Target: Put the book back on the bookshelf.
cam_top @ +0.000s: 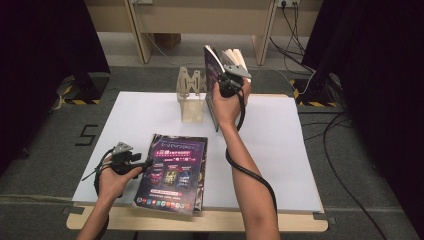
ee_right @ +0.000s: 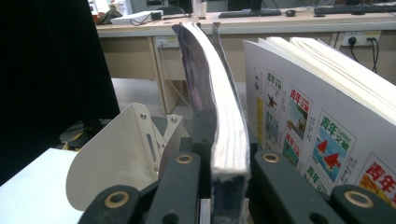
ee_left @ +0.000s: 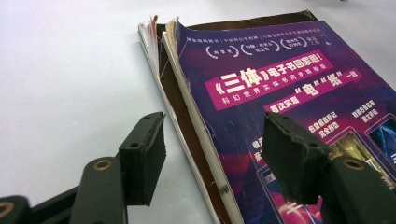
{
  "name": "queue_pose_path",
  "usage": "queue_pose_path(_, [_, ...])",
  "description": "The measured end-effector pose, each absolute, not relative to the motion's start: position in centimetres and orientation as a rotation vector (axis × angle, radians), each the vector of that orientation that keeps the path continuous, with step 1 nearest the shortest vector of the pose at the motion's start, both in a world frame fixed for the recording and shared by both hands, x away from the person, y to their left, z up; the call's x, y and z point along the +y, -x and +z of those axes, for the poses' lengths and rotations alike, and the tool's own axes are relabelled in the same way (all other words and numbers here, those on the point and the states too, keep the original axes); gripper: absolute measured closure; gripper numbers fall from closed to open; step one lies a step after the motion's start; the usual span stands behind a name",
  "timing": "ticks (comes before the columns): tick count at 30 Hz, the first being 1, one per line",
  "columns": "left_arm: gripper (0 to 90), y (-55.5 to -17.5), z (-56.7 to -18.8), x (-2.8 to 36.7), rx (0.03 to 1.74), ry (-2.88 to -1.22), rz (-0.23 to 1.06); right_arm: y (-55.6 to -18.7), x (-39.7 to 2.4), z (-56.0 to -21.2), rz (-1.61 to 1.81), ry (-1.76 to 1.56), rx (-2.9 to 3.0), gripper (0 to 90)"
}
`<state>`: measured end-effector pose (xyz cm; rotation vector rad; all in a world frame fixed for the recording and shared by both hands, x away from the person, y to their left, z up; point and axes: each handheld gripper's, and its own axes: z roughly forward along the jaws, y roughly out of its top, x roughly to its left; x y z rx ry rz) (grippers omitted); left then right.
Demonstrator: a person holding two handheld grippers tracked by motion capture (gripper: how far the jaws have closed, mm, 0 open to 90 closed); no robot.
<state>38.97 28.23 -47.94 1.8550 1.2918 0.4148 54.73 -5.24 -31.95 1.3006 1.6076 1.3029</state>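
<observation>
- High view: the right claw [cam_top: 231,75] is raised over the far middle of the counter [cam_top: 280,165], holding a magazine [cam_top: 214,75] upright on its edge; a second magazine with pale fanned pages [cam_top: 235,56] stands just to its right.
- Right gripper view shows the jaws clamped on the bottom edge of the held magazine [ee_right: 219,121], its pages pinched between the pads and its long axis rising up and away, bowing slightly to the left.
- Just left of that magazine stands the cream holder [cam_top: 191,97], at the far middle of the counter; in the right gripper view its curved side plate [ee_right: 116,163] sits low and left of the jaws. The coming move seems to turn on this: the holder lies to the left of and below the gripped magazine.
- Near left, the left claw [cam_top: 145,162] rests low by the left edge of the purple magazine [cam_top: 172,172], which lies flat with its long axis running near to far.
- Left gripper view: the jaws stand apart, gripping nothing, one pad [ee_left: 142,156] over bare counter and the other over the purple cover [ee_left: 280,79], with the spine edge between them.
- By my judgement the right hand is the one placed to feed the holder; the left is nearer the flat magazine.
</observation>
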Motion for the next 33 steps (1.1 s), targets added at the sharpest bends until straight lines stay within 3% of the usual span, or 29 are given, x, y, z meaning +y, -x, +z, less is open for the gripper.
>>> queue_pose_path(15, [38.7, -38.9, -47.9, 28.2, 1.29, -1.857, 0.416, -54.9, -5.3, -33.1, 1.276, -1.336, 1.617, 83.8])
queue_pose_path(24, [38.7, -38.9, -48.0, 28.0, 1.289, -1.859, 0.413, -54.4, -6.1, -32.1, 1.324, -1.393, 1.646, 74.3])
queue_pose_path(27, [38.7, -38.9, -48.0, 27.9, 1.285, -1.859, 0.413, -54.4, -6.2, -31.9, 1.306, -1.401, 1.658, 74.4])
queue_pose_path(33, [38.7, -38.9, -48.0, 27.9, 1.286, -1.86, 0.414, -54.8, -6.1, -31.8, 1.238, -1.434, 1.695, 83.4])
